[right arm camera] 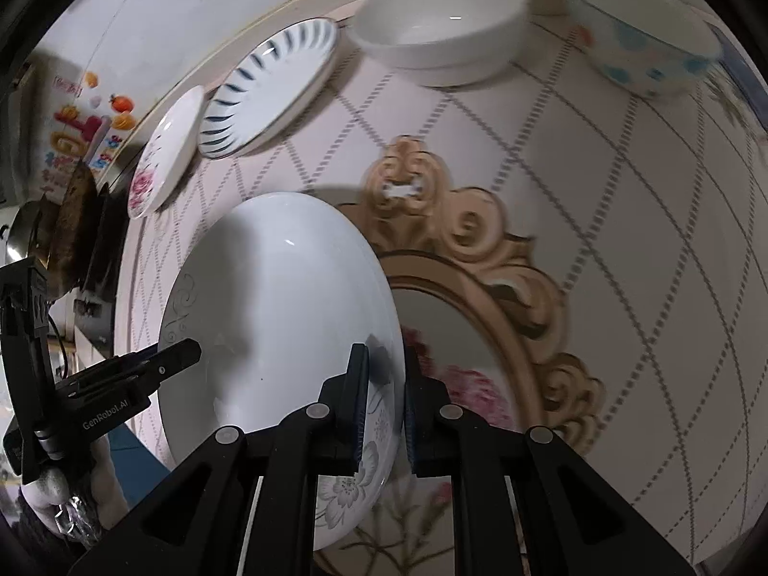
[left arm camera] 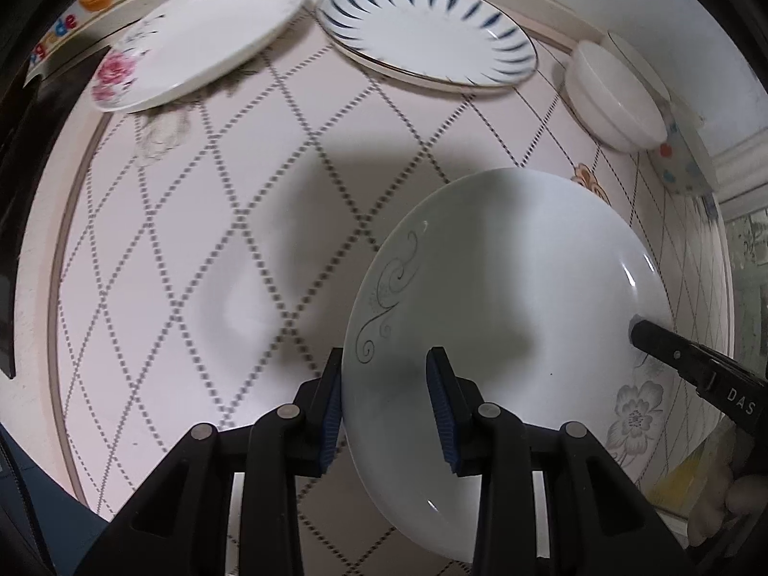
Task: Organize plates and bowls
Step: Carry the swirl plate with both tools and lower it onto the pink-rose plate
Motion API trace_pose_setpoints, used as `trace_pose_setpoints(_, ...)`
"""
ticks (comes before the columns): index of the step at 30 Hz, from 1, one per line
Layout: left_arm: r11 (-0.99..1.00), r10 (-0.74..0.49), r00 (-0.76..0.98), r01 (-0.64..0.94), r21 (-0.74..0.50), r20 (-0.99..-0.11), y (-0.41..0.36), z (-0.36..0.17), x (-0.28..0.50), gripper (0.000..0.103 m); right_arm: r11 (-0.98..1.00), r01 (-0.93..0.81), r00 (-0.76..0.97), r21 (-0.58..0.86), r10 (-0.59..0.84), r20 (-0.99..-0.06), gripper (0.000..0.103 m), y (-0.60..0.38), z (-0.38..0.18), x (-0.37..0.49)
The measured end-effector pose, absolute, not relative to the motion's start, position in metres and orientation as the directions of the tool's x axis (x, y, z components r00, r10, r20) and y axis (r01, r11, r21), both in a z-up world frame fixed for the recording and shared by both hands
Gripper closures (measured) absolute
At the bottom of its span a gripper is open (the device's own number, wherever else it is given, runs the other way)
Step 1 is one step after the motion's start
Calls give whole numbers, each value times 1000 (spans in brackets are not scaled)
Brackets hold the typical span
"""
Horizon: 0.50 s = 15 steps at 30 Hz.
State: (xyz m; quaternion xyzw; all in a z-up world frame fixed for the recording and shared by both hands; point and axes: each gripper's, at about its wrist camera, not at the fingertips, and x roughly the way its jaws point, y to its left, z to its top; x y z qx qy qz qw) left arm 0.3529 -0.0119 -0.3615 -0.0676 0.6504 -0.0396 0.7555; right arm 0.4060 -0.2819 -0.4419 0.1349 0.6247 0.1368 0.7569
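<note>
both tongs [left arm camera: 384, 408] [right arm camera: 384, 408] pinched one white plate [left arm camera: 504, 312]; at twelve o'clock, two plates [left arm camera: 201, 43] and bowls [left arm camera: 614, 96] lay unstacked.

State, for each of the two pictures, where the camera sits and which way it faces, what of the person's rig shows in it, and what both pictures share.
Left wrist view: sits on the left gripper, looking steeply down at the table; its fingers pinch the swirl plate.
Right wrist view: sits on the right gripper, looking down; it grips the same plate's opposite rim.
Shared: swirl plate, blue-striped plate, rose plate, white bowl; each gripper appears in the other's view.
</note>
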Motion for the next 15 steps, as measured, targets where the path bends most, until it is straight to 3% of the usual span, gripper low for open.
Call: trace_pose_setpoints(15, 995, -100, 138, 5, -100, -985, -70, -380, 375, 73, 924, 2, 210, 381, 373, -904, 89, -311, -445, 402)
